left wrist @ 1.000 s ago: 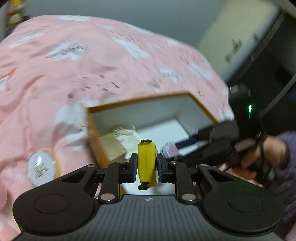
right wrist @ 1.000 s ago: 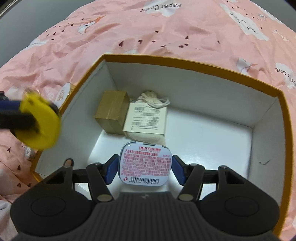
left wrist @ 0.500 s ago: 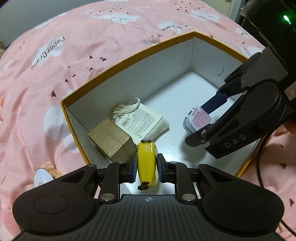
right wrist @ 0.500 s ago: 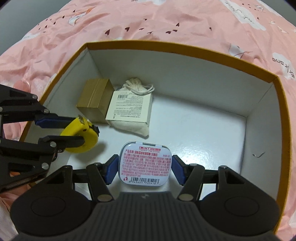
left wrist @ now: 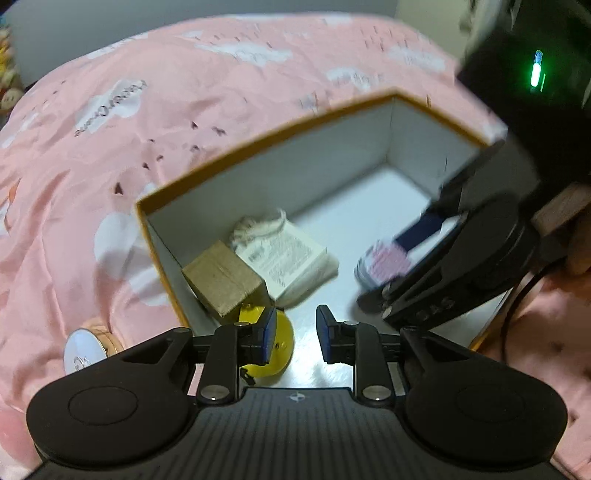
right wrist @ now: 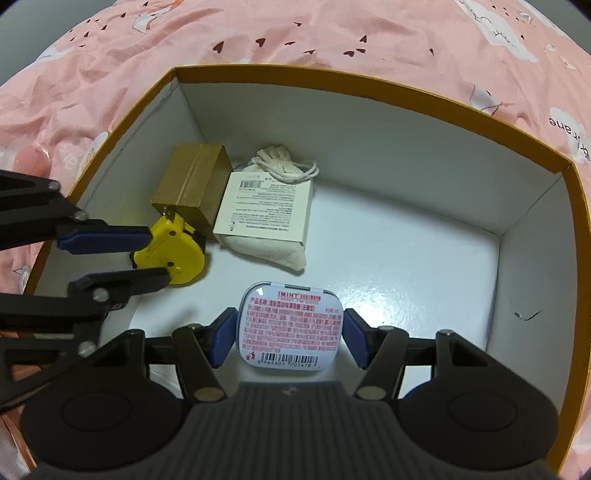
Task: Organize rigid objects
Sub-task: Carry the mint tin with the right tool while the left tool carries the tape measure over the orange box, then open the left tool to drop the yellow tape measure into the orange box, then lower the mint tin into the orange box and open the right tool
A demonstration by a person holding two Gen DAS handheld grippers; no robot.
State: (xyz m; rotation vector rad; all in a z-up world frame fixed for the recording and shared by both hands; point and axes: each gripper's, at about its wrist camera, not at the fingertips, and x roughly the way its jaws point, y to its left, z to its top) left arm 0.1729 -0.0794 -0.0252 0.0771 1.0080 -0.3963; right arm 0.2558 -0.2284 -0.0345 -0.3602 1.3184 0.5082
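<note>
In the box (right wrist: pixel 369 88), the yellow tape measure (right wrist: pixel 173 251) lies against the spread left gripper's (left wrist: pixel 293 334) left pad. The mint tin (right wrist: pixel 290 328) is clamped in the right gripper (right wrist: pixel 290 339). One carton (right wrist: pixel 192 184) and one pouch (right wrist: pixel 269 218) lie beyond. Only the left view shows a round tin (left wrist: pixel 83 350) outside.

Pink cloud-print bedding (left wrist: pixel 229 96) w/ small hearts, grey wall (left wrist: pixel 110 22) behind
</note>
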